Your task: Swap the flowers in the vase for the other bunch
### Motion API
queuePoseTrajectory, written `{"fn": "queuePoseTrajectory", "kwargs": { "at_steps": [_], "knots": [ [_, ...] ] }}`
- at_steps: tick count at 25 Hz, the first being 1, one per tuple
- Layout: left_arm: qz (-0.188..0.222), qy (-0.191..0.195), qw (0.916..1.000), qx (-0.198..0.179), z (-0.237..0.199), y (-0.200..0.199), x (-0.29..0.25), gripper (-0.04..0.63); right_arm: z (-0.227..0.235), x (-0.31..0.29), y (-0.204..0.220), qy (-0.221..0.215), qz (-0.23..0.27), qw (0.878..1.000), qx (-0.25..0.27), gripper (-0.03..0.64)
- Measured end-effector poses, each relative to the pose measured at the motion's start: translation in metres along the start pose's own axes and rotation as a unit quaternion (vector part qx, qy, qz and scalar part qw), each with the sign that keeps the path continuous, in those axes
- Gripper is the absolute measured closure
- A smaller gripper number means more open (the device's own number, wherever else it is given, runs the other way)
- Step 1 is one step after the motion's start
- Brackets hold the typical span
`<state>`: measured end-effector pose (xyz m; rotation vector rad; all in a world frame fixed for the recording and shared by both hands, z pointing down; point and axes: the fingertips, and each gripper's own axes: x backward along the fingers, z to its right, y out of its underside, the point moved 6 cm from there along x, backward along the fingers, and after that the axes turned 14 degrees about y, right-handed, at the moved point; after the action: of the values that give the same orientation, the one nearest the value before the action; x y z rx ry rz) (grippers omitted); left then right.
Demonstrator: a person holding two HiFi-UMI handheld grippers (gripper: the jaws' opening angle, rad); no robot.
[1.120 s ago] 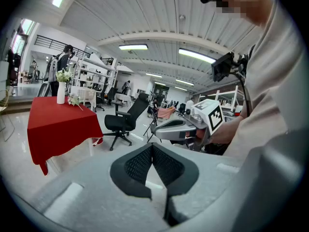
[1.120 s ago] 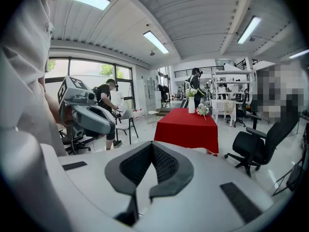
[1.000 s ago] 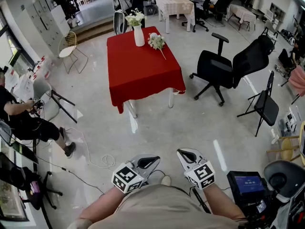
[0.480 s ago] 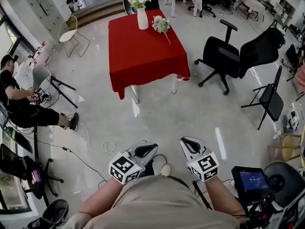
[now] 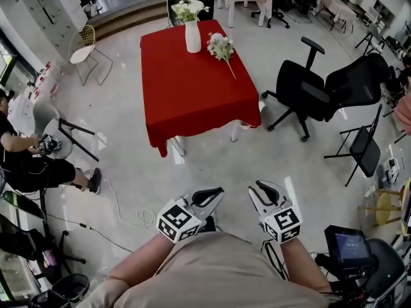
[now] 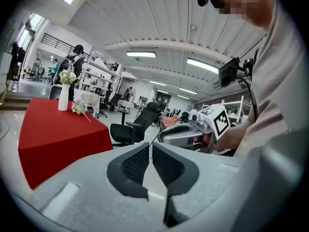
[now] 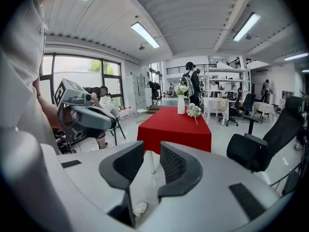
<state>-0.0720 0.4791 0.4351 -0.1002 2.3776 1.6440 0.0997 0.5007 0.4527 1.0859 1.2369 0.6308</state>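
Note:
A white vase [image 5: 192,37] with pale flowers [image 5: 188,8] stands at the far end of the red-clothed table [image 5: 192,88]. A second bunch [image 5: 221,46] lies on the cloth to its right. Both grippers are held low near my body, far short of the table. My left gripper [image 5: 210,196] is shut and empty. My right gripper [image 5: 262,188] has its jaws opening, nothing between them. In the left gripper view the left gripper [image 6: 150,151], vase [image 6: 63,97] and bunch [image 6: 78,108] show; in the right gripper view the right gripper [image 7: 152,161], vase [image 7: 181,104] and bunch [image 7: 194,111].
Two black office chairs [image 5: 305,92] stand right of the table, a folding chair [image 5: 359,149] beyond them. A person [image 5: 26,165] sits at the left, a cable [image 5: 122,213] runs over the shiny floor, a yellow wire chair [image 5: 83,53] is far left. A screen device [image 5: 350,248] is at bottom right.
The table looks larger and nearer in the head view than a second ago; both grippers have travelled forward with me toward it.

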Motion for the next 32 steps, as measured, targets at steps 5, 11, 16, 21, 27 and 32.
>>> {"fn": "queuePoseTrajectory", "kwargs": {
  "at_steps": [5,11,16,21,27,32],
  "knots": [
    [0.014,0.011,0.9996,-0.023,-0.075,-0.041,0.019,0.586,0.008,-0.073,-0.055,0.011,0.013,1.0,0.002,0.506],
    [0.045,-0.029,0.9984,-0.02,-0.137,-0.063,0.05,0.575,-0.003,-0.131,-0.096,-0.011,0.003,1.0,0.029,0.506],
    [0.079,-0.072,0.9943,0.005,-0.176,-0.07,0.074,0.555,-0.01,-0.179,-0.12,-0.052,-0.005,0.997,0.061,0.506],
    [0.079,-0.118,0.9897,0.016,-0.223,-0.078,0.074,0.535,0.01,-0.237,-0.135,-0.081,0.0,0.995,0.059,0.506],
    [0.085,-0.188,0.9784,0.008,-0.298,-0.126,0.059,0.518,0.055,-0.316,-0.162,-0.132,-0.001,0.99,0.058,0.506],
    [0.085,-0.235,0.9683,0.0,-0.361,-0.182,0.031,0.492,0.093,-0.371,-0.193,-0.194,0.001,0.978,0.075,0.506]
  ]
}}
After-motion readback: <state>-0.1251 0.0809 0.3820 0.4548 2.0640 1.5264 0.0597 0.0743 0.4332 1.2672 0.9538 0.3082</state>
